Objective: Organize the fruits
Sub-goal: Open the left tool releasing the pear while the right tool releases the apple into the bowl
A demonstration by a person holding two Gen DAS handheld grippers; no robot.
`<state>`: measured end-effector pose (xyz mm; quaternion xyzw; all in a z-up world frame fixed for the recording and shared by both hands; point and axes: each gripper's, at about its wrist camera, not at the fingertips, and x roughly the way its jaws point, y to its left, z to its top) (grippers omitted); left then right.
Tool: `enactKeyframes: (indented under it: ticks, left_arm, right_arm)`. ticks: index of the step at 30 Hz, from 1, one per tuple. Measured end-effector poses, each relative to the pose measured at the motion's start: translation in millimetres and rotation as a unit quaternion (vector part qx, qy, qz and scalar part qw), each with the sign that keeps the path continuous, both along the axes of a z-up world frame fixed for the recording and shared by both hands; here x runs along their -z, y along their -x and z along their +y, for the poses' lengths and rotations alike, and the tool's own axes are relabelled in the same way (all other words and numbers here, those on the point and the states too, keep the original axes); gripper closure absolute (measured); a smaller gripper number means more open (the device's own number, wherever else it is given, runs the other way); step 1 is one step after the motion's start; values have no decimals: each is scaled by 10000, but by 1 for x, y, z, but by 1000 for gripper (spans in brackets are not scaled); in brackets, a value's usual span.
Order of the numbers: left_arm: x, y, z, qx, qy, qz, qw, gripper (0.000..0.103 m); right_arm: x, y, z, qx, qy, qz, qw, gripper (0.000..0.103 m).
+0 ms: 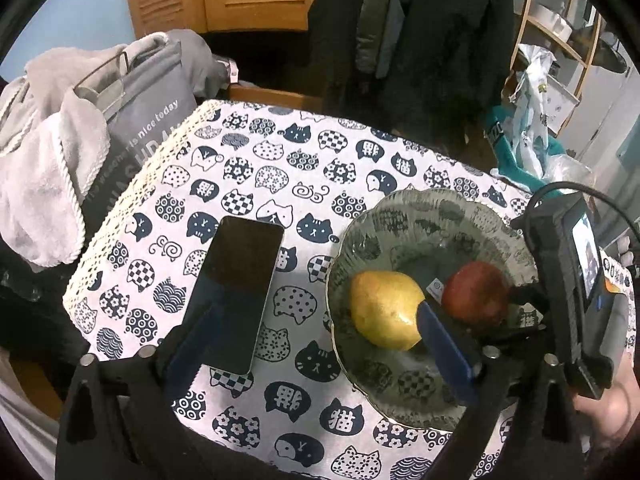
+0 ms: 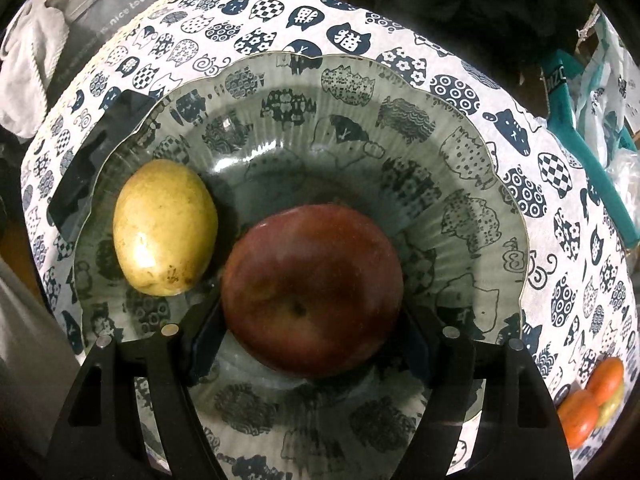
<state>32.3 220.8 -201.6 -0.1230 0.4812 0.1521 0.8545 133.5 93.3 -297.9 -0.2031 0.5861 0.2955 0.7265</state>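
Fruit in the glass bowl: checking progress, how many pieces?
2: a yellow pear at the clear glass bowl's left, a red apple near its centre.

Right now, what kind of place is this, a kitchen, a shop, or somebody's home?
Most likely a lived-in room at home: coats hang behind a small table with a cat-print tablecloth, a laundry bag of towels stands beside it, and a phone lies by the glass fruit bowl.
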Motion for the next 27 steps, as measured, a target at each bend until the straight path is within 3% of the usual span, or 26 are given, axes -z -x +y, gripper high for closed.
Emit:
enactKeyframes:
  ticks: [4,16,27]
  left_arm:
    - [-6,1,-2,29,23,-63,10000,6]
    - [-32,7,-15,162,-19,-353,9992,6]
    - [-72,11,-45,413,55,-745,9963,6]
  right_arm:
    - [-15,4,-6,-1,-262,-183,9995,12]
    - [-83,-4,-31,412,-758,-720,9937,11]
    - [-165,9,-93,1028,-1276,-1480,9753,11]
